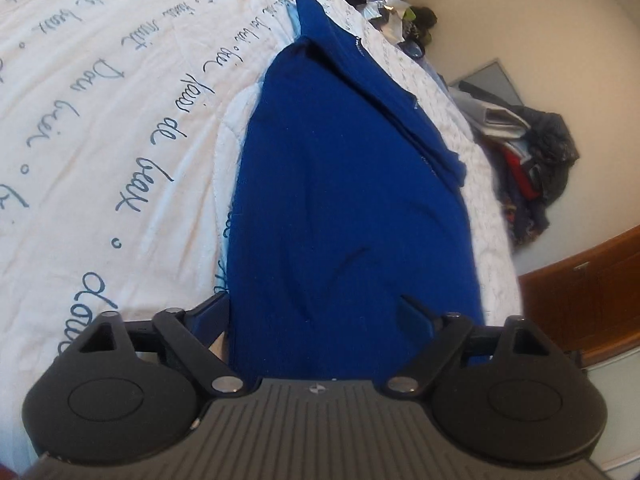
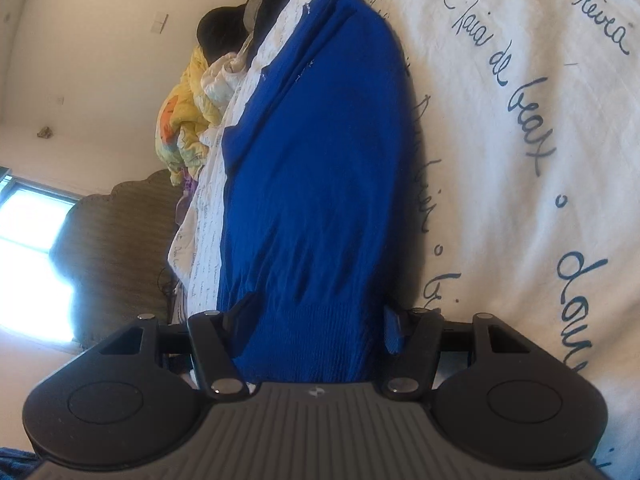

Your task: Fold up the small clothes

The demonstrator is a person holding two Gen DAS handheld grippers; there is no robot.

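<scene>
I see the blue sweater lying flat on the white bedspread printed with dark handwriting, 1 sleeve folded across its far part. My left gripper stands with its fingers wide apart, the sweater's near edge between them, pads not pressing. My right gripper also stands open astride the ribbed hem. Clothes are heaped beyond the bed.
</scene>
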